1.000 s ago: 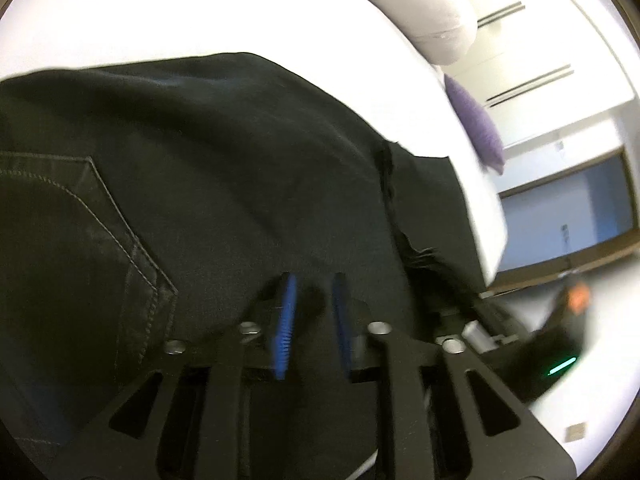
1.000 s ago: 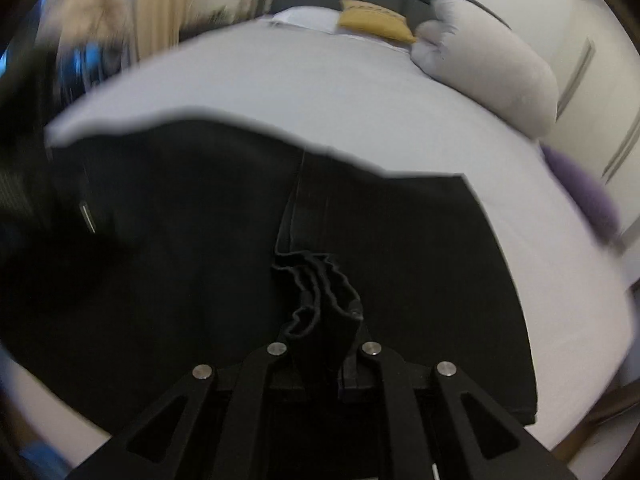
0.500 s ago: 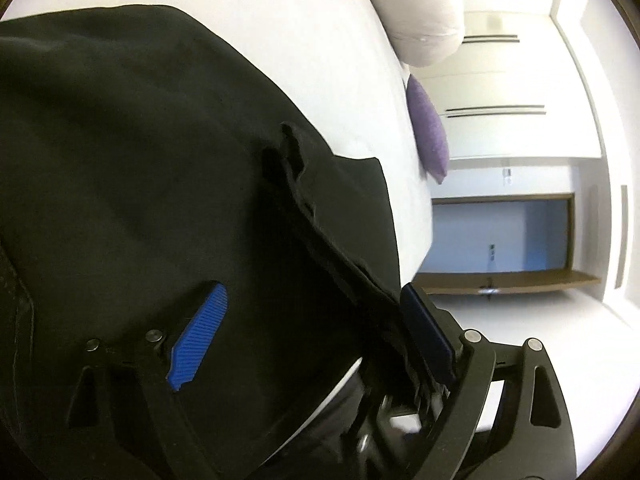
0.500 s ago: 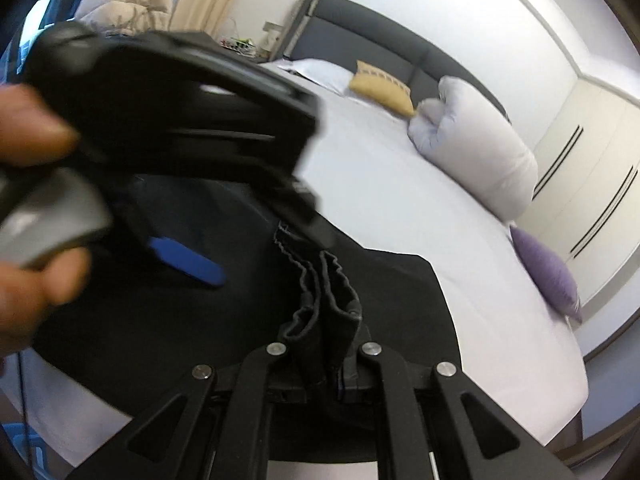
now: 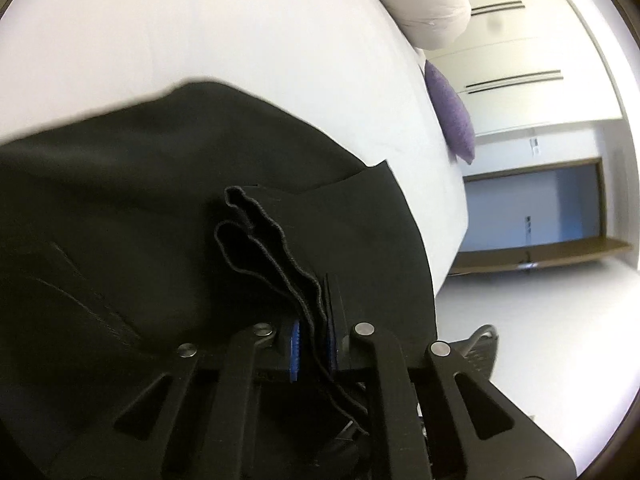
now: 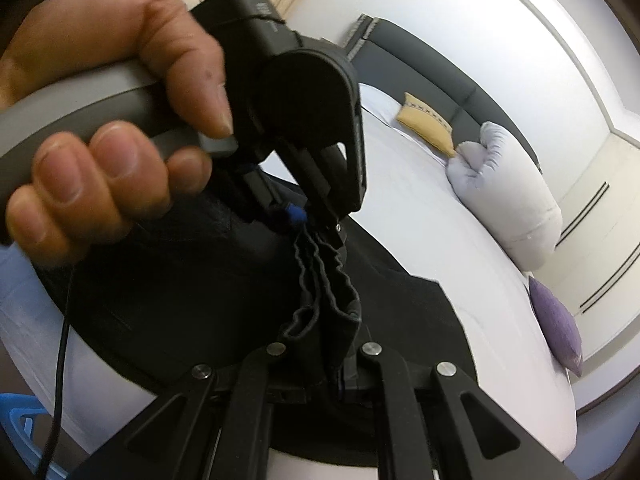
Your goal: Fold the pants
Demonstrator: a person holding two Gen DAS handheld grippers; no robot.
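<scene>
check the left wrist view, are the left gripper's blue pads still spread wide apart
No, the left gripper has just closed, its blue pads pinching the bunched hem of the black pants.

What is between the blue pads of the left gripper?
A bunched edge of the black pants sits between the pads of the left gripper, whose jaws have just closed on it. The left wrist view shows this.

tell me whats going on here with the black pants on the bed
A person is folding black pants on a white bed, one claw in each hand. The left claw has just closed on a bunched hem. The right claw is shut on the same stack of edges, right beside it. The left hand is close in front of the right camera. The rest of the pants lies on the bed.
</scene>
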